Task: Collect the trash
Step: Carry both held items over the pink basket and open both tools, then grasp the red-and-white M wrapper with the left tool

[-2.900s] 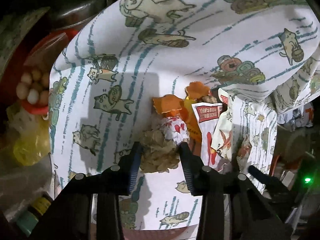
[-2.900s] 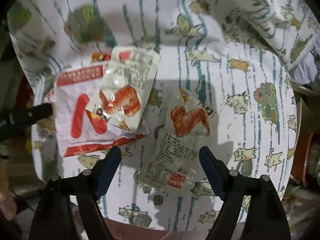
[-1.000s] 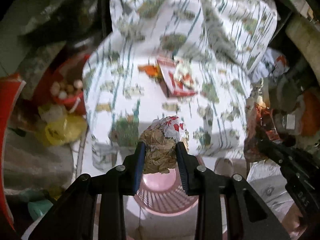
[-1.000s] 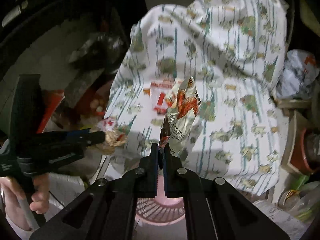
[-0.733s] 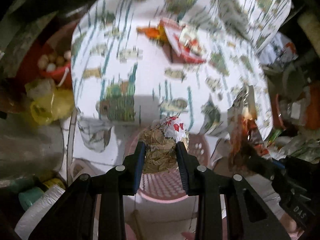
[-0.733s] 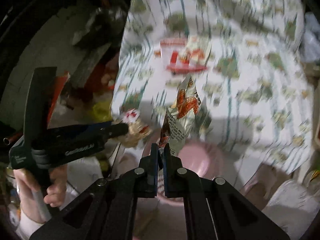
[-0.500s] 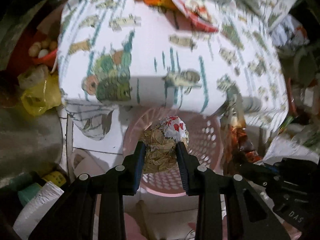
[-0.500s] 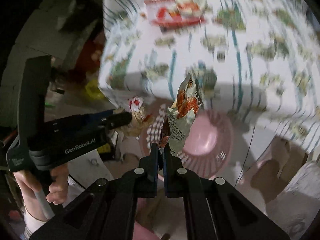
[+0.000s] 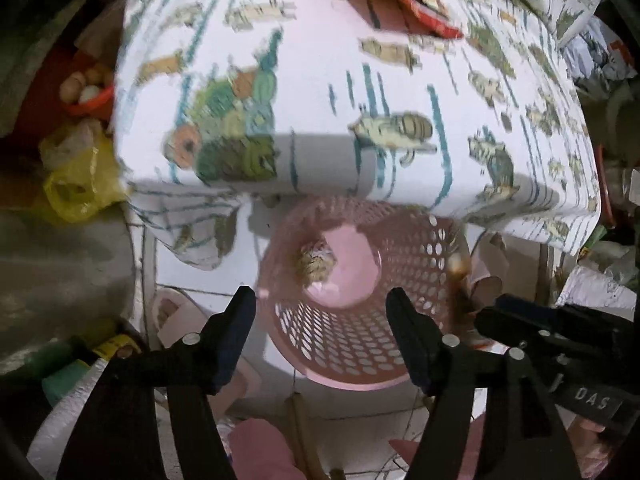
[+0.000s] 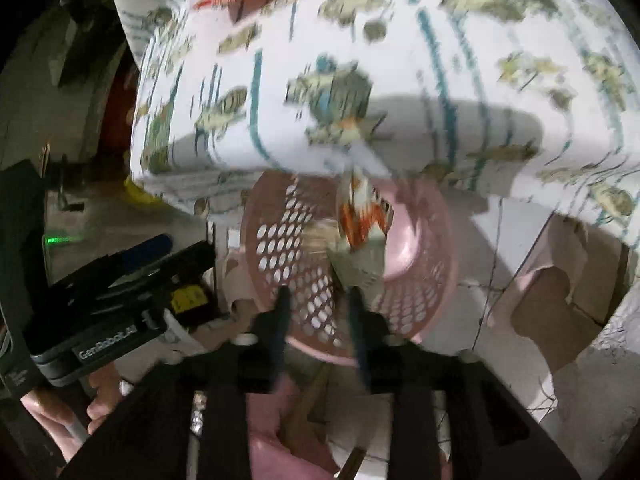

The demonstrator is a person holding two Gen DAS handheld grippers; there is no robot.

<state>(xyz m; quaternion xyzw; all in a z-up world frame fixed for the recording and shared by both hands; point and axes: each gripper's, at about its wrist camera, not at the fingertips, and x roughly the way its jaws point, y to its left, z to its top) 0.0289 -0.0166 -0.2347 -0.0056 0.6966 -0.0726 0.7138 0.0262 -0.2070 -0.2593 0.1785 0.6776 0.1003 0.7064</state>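
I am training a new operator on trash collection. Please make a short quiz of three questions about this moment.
1. True or false: the left gripper is shut on the crumpled paper wad.
2. Which thing lies just beyond the right gripper?
A. a glass bottle
B. a snack wrapper
C. a spoon
3. Fill in: both grippers are over the pink ____.

Key:
1. False. Its jaws have just been opening, with nothing between them; the wad is inside the basket.
2. B. The jaws have just been opening, and the blurred wrapper is over the basket.
3. basket, beside the cloth-covered table.
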